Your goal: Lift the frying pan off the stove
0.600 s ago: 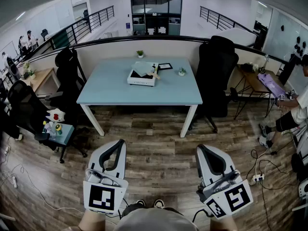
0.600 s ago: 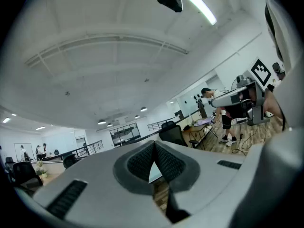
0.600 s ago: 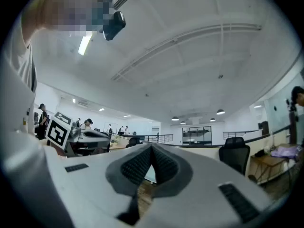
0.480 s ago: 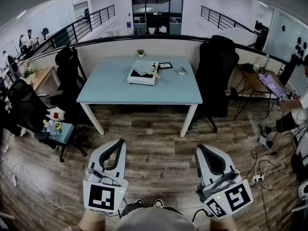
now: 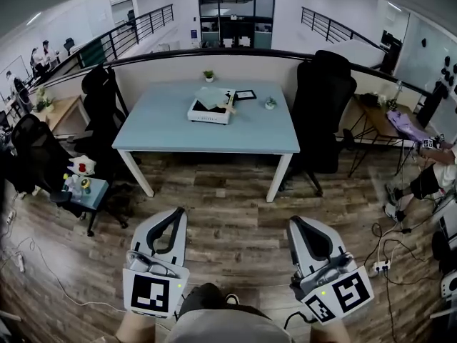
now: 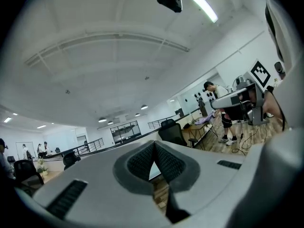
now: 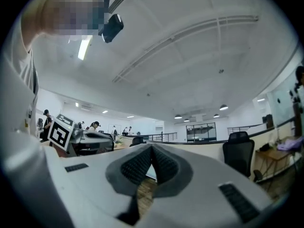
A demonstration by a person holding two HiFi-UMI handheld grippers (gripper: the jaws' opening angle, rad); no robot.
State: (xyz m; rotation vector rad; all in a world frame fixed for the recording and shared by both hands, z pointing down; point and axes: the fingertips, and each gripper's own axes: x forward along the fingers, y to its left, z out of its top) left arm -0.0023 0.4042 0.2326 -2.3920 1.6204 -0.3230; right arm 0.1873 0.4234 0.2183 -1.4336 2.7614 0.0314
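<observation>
While they hang low at the person's waist, seemingly just carried, the white left gripper [image 5: 174,213] and white right gripper [image 5: 295,221] are clenched on nothing. Well apart, a white boxy unit [image 5: 212,111] sits on the pale blue table [image 5: 164,131]. It is probably the stove, but the pan is too small to make out.

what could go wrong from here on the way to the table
1. The left gripper and right gripper both have their fingers shut. Unless they open first, they may knock what sits on the white box rather than grasp it.
2. The table is across the floor, and cables lie to the right: a trip risk.
3. The plant pot near the box could be bumped.
</observation>
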